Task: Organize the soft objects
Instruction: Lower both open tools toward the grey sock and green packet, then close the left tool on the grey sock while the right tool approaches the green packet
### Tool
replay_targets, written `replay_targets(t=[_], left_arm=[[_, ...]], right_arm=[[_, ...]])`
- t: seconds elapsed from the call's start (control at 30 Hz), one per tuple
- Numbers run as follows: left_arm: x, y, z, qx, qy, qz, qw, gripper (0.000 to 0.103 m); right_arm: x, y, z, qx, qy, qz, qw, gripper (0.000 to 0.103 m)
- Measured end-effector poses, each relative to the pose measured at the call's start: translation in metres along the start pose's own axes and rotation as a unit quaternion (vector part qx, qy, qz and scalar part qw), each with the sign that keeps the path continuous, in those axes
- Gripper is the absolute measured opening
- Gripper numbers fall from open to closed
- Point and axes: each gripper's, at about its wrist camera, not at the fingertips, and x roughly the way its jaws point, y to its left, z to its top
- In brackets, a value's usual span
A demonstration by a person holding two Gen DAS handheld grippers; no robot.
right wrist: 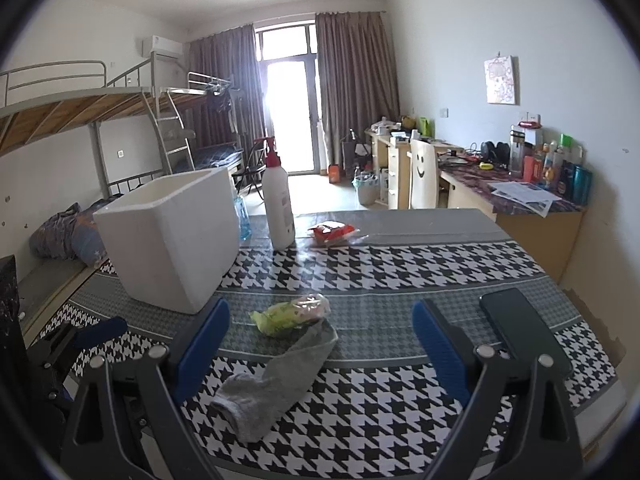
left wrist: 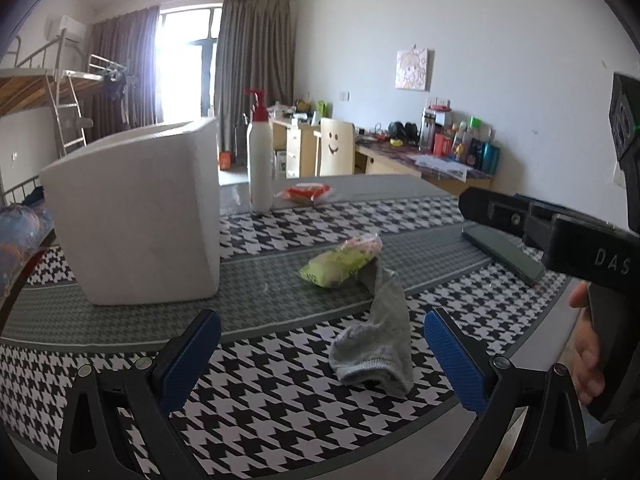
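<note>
Left tool spread | grey sock between | foam box well apart

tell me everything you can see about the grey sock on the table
The grey sock is a soft knit ankle sock, lying limp and crumpled on the houndstooth tablecloth. Its ribbed end points toward the cameras. Its far end touches the green packet. No claw touches it; both are open.

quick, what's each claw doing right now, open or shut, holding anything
Left claw: open, holding nothing, above the crumpled grey fabric sock.
Right claw: open, holding nothing, also facing that sock.
</note>
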Motion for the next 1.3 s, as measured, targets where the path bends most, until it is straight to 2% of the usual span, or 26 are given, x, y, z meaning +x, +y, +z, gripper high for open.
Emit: replay_targets(t=[0.17, 0.67, 0.8, 0.93, 1.1, 1.27, 1.3], left_arm=[[0.011, -0.007, -0.003, 0.008, 0.023, 0.0, 0.9997, 0.102], [0.047, -0.021, -0.01, -0.011, 0.084, -0.008, 0.9963, 0.101], [0.054, -0.02, -0.011, -0.019, 0.101, -0.007, 0.9947, 0.095], [0.061, -0.024, -0.014, -0.017, 0.114, -0.007, 0.9933, 0.085], [0.066, -0.03, -0.018, -0.008, 0.125, -0.007, 0.9921, 0.082], [0.069, -0.033, -0.02, 0.003, 0.134, 0.001, 0.991, 0.069], [0.069, -0.033, -0.02, 0.001, 0.132, -0.002, 0.9912, 0.064]], right_arm=[[0.007, -0.005, -0.002, -0.01, 0.014, 0.007, 1.0, 0.095], [0.031, -0.018, -0.01, -0.014, 0.067, 0.019, 0.997, 0.095], [0.033, -0.021, -0.01, -0.013, 0.073, 0.024, 0.997, 0.095], [0.037, -0.02, -0.013, -0.025, 0.078, 0.023, 0.996, 0.095], [0.041, -0.022, -0.015, -0.019, 0.086, 0.024, 0.996, 0.095], [0.043, -0.024, -0.018, -0.011, 0.089, 0.026, 0.996, 0.095], [0.043, -0.025, -0.018, -0.007, 0.09, 0.026, 0.996, 0.095]])
